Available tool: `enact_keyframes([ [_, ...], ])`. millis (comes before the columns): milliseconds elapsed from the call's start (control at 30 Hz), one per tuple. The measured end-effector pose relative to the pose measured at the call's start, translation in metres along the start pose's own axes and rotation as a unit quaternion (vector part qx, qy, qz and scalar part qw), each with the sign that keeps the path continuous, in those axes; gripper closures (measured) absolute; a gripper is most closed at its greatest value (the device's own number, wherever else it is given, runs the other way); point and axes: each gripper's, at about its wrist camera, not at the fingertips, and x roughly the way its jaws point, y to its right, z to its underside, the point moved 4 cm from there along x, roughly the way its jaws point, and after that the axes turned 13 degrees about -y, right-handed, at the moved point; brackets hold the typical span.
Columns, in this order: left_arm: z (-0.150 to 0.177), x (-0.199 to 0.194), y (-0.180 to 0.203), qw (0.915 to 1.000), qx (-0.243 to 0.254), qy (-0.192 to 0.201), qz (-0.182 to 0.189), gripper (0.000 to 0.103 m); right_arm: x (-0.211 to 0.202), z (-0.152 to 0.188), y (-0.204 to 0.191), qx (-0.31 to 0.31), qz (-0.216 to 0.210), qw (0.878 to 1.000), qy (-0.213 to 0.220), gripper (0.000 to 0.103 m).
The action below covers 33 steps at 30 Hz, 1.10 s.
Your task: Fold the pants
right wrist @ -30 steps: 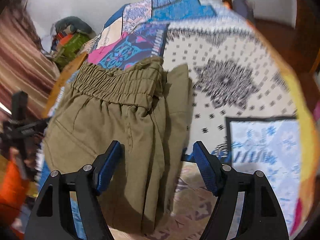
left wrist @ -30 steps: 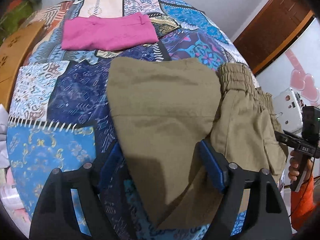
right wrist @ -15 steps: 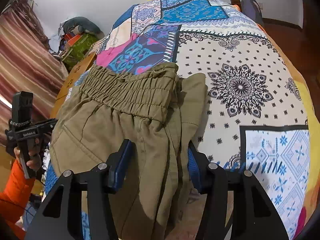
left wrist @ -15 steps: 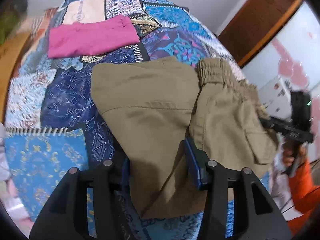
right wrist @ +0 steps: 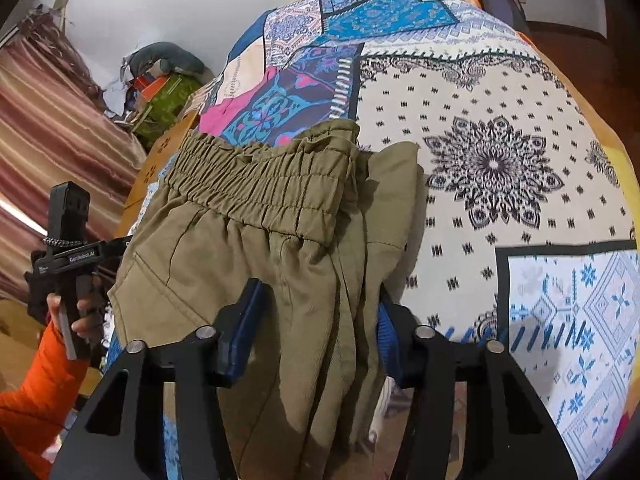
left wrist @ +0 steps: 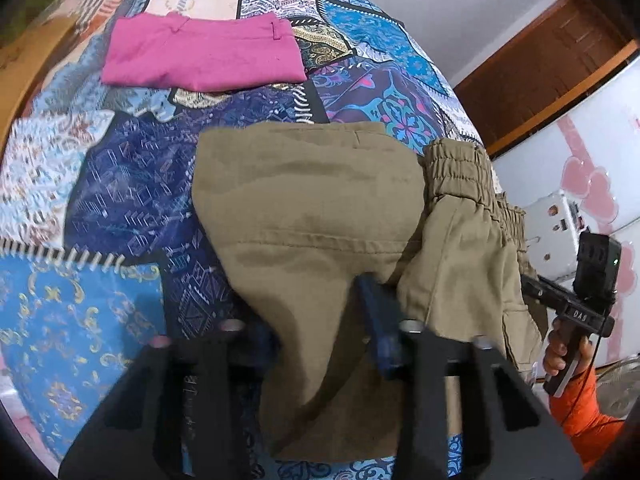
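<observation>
Olive-khaki pants point(left wrist: 312, 208) lie folded on a patchwork bedspread point(left wrist: 132, 184), leg part flat, elastic waistband point(left wrist: 460, 172) bunched at the right. My left gripper point(left wrist: 316, 320) is shut on the near fold of the leg fabric, cloth between its blue pads. In the right wrist view the same pants point(right wrist: 256, 240) show their gathered waistband point(right wrist: 264, 184). My right gripper point(right wrist: 316, 320) is closed onto the bunched fabric below the waistband. Each gripper also shows in the other's view: the right one point(left wrist: 580, 312), the left one point(right wrist: 68, 256).
Folded pink pants point(left wrist: 200, 56) lie at the far side of the bedspread. A wooden bed frame point(left wrist: 24, 64) runs along the left. A brown door point(left wrist: 552, 64) and white cabinet point(left wrist: 560, 224) stand right. Striped curtain point(right wrist: 48, 120) and clutter point(right wrist: 160, 84) are beyond the bed.
Both grippers went from wide open around the pants to closed on the fabric. The cloth now bunches up between the pads of each.
</observation>
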Motion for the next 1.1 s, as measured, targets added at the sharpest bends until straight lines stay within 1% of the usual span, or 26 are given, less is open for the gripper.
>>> enact_keyframes([
  [67, -0.001, -0.005, 0.003, 0.9998, 0.008, 0.001, -0.017, 0.09, -0.003, -0.001, -0.001, -0.002, 0.0, 1.0, 0.003, 0.074],
  [100, 0.0, -0.006, 0.005, 0.9996, 0.015, 0.0, -0.023, 0.094, -0.005, -0.001, -0.001, -0.005, 0.002, 1.0, 0.005, 0.076],
  [167, 0.002, -0.012, 0.014, 0.9982, 0.036, 0.006, -0.047, 0.096, -0.011, -0.003, -0.004, -0.011, 0.015, 1.0, 0.014, 0.082],
  [267, 0.004, -0.021, 0.026, 0.9947, 0.059, 0.021, -0.081, 0.098, -0.018, -0.006, -0.01, -0.028, 0.031, 0.999, 0.025, 0.088],
  [333, 0.005, -0.028, 0.034, 0.9919, 0.076, 0.033, -0.096, 0.099, -0.022, -0.009, -0.016, -0.041, 0.042, 0.998, 0.031, 0.09],
  [367, 0.005, -0.034, 0.039, 0.9898, 0.085, 0.042, -0.107, 0.099, -0.024, -0.011, -0.019, -0.046, 0.047, 0.997, 0.034, 0.09],
  [433, 0.004, -0.042, 0.047, 0.9879, 0.091, 0.052, -0.115, 0.099, -0.03, -0.014, -0.025, -0.058, 0.054, 0.996, 0.041, 0.091],
  [700, -0.005, -0.074, 0.073, 0.9842, 0.103, 0.081, -0.119, 0.1, -0.053, -0.034, -0.052, -0.103, 0.076, 0.989, 0.072, 0.093],
  [900, -0.019, -0.104, 0.076, 0.9774, 0.105, 0.118, -0.14, 0.1, -0.063, -0.054, -0.071, -0.129, 0.086, 0.983, 0.094, 0.093],
  [1000, -0.029, -0.119, 0.073, 0.9722, 0.107, 0.136, -0.158, 0.1, -0.066, -0.07, -0.081, -0.144, 0.087, 0.98, 0.104, 0.093],
  [1100, -0.039, -0.128, 0.067, 0.9704, 0.102, 0.145, -0.164, 0.1, -0.067, -0.086, -0.095, -0.168, 0.091, 0.975, 0.113, 0.093],
])
